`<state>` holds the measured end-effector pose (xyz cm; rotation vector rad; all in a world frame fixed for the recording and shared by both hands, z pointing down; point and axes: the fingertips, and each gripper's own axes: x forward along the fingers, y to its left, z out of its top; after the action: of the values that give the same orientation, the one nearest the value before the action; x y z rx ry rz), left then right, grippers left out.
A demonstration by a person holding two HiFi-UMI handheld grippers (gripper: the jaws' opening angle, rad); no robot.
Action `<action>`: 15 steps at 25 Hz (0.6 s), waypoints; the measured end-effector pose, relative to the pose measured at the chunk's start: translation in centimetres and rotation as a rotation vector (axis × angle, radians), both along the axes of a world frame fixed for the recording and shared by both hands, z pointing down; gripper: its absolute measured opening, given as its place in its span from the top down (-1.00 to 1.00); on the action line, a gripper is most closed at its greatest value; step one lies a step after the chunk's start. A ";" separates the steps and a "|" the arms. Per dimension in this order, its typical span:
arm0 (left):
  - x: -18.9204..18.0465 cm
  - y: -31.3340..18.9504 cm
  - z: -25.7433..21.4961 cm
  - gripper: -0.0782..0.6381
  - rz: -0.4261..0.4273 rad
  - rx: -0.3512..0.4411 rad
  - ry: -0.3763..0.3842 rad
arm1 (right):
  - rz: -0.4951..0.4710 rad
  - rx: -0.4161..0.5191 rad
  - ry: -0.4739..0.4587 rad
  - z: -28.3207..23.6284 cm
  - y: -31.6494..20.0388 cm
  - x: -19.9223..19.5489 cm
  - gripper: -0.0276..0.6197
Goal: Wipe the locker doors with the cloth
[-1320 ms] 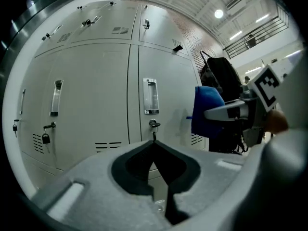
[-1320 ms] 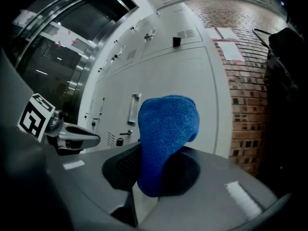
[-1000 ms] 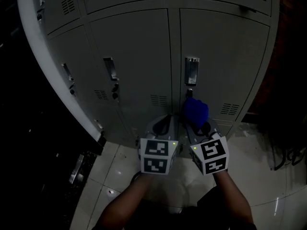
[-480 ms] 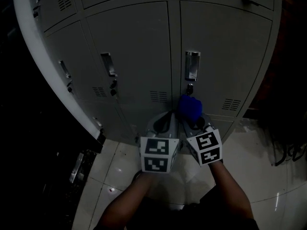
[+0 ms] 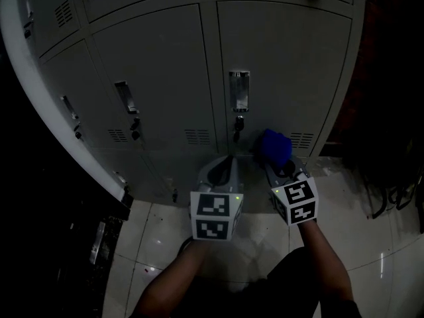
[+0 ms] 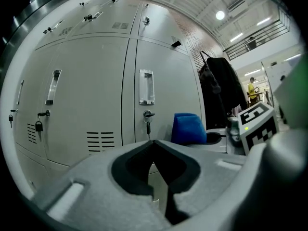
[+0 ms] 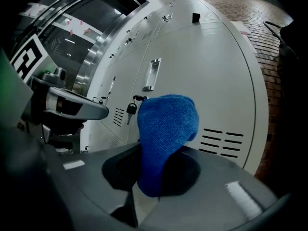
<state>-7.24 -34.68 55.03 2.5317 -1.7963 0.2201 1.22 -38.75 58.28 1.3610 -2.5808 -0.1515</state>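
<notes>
Two grippers low at the locker doors [image 5: 285, 58], wiping seemingly in hand: right gripper [image 5: 281, 167] clamped on blue cloth [image 5: 274, 147] at 4 o'clock from the door handle [image 5: 239, 90], left gripper [image 5: 222, 167] closed, empty; next, likely pressing flat and sweeping toward 12.

Dim head view (fisheye-warped edges), brighter gripper views

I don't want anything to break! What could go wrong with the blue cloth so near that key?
The blue cloth, clamped in the right gripper, sits just beside the key hanging in the lock of the locker door, so a sideways wipe might snag it. The left gripper, shut and empty, is also close alongside, so the two could bump.
</notes>
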 end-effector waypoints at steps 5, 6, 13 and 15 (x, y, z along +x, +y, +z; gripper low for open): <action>1.4 -0.4 -0.1 0.78 0.026 0.004 0.000 | 0.060 -0.002 0.019 0.0 -0.4 3.6 0.70; 1.7 -0.5 -0.1 0.78 0.031 0.004 0.001 | 0.074 -0.004 0.020 0.0 -0.5 4.4 0.70; 3.1 -0.7 -0.1 0.78 0.054 0.005 -0.001 | 0.162 -0.005 0.039 0.0 -1.0 9.5 0.70; 3.3 -0.7 -0.1 0.78 0.058 0.006 -0.002 | 0.186 -0.005 0.038 -0.1 -1.1 10.9 0.70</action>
<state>-3.91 -35.34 54.93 2.5901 -1.7287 0.2191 12.08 -39.87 58.18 1.5712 -2.4065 -0.1385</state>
